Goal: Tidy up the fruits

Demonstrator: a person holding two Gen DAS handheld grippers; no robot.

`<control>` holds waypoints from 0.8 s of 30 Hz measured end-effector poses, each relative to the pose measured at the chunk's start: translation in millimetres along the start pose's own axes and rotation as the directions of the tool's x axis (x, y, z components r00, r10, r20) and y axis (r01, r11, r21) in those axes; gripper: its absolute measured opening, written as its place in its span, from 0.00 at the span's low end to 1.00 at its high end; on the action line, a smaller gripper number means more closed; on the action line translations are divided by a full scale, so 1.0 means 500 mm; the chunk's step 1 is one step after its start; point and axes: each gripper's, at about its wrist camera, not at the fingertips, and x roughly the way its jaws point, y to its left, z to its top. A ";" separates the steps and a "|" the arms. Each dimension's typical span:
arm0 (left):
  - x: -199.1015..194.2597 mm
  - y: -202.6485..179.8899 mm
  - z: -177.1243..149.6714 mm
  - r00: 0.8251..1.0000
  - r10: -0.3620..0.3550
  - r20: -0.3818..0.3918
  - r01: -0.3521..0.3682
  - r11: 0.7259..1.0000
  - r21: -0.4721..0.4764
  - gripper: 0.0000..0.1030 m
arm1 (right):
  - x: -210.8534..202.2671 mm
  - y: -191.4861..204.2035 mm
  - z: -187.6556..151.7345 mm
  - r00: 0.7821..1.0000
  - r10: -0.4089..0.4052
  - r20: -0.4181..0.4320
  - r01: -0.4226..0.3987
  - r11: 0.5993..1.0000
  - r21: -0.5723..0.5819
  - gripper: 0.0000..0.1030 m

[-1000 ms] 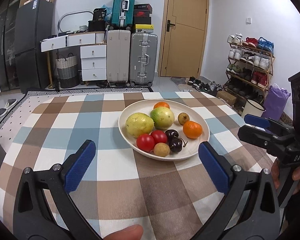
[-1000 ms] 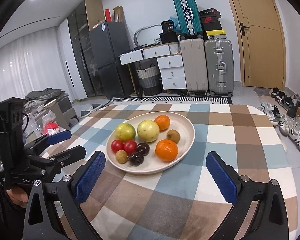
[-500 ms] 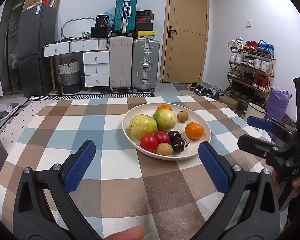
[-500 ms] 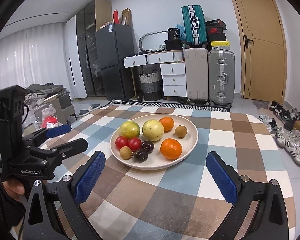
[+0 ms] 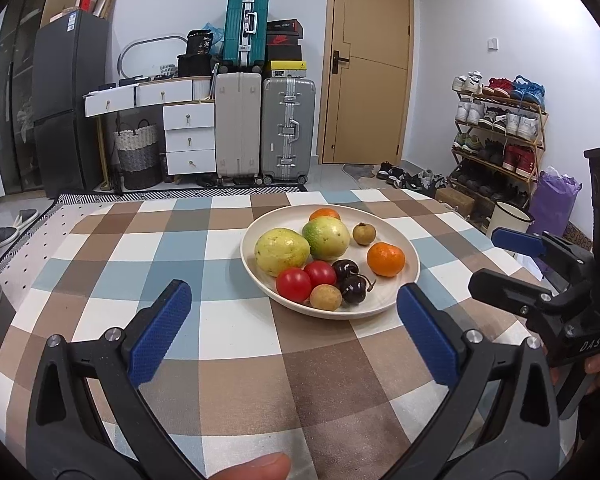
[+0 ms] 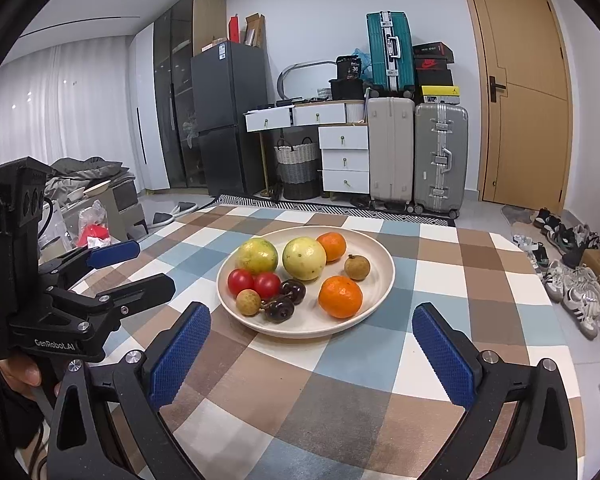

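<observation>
A cream plate (image 5: 400,240) (image 6: 382,264) rests on a table covered with a checked cloth (image 5: 140,248) (image 6: 440,280) in brown, blue and white squares. On the plate lie two yellow-green guavas, one (image 5: 281,251) (image 6: 304,258) pale yellow and the other (image 5: 326,238) (image 6: 257,255) greener, touching side by side; a tangerine (image 5: 325,213) (image 6: 331,245) sits behind them at the far rim, and a second tangerine (image 5: 385,259) (image 6: 340,296) lies apart toward the right side of the plate. Two red tomatoes (image 5: 294,285) (image 6: 240,281) touch each other near the front rim, just beside a pair of dark cherries (image 5: 350,280) (image 6: 286,300) and a small tan longan (image 5: 325,298) (image 6: 248,302); a second longan (image 5: 364,233) (image 6: 357,267) stands alone between the tangerines. The left gripper (image 5: 294,324) (image 6: 134,262) is held short of the plate, its blue-padded fingers (image 5: 160,336) spread wide with nothing between them. The right gripper (image 6: 311,350) (image 5: 504,260) is likewise held short of the plate's near rim, its blue pads (image 6: 444,360) wide apart and holding nothing. Each gripper appears at the edge of the other's view, on either side of the plate. Behind the table stand suitcases (image 5: 288,128) (image 6: 440,156), a white drawer unit (image 5: 190,138) (image 6: 344,158), a dark fridge (image 5: 64,104) (image 6: 228,116), a wooden door (image 5: 370,68) (image 6: 520,88) and a shoe rack (image 5: 500,128).
</observation>
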 end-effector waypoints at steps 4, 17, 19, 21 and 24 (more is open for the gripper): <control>0.000 -0.001 -0.001 1.000 0.001 0.001 -0.001 1.000 0.000 1.00 | 0.000 -0.005 -0.001 1.000 0.001 0.000 -0.001 1.000 0.009 1.00; 0.001 -0.001 0.000 1.000 0.001 0.000 -0.001 1.000 0.001 1.00 | 0.000 -0.005 -0.001 1.000 0.000 -0.003 0.000 1.000 0.009 1.00; 0.000 -0.001 0.000 1.000 0.001 0.000 -0.001 1.000 0.000 1.00 | 0.000 -0.006 -0.001 1.000 0.001 -0.003 -0.001 1.000 0.009 1.00; 0.000 -0.001 0.000 1.000 0.001 0.000 -0.001 1.000 0.000 1.00 | 0.000 -0.005 -0.001 1.000 0.001 -0.004 -0.001 1.000 0.010 1.00; 0.000 -0.001 0.000 1.000 0.001 0.000 -0.001 1.000 0.000 1.00 | 0.000 -0.005 -0.001 1.000 0.002 -0.004 -0.002 1.000 0.010 1.00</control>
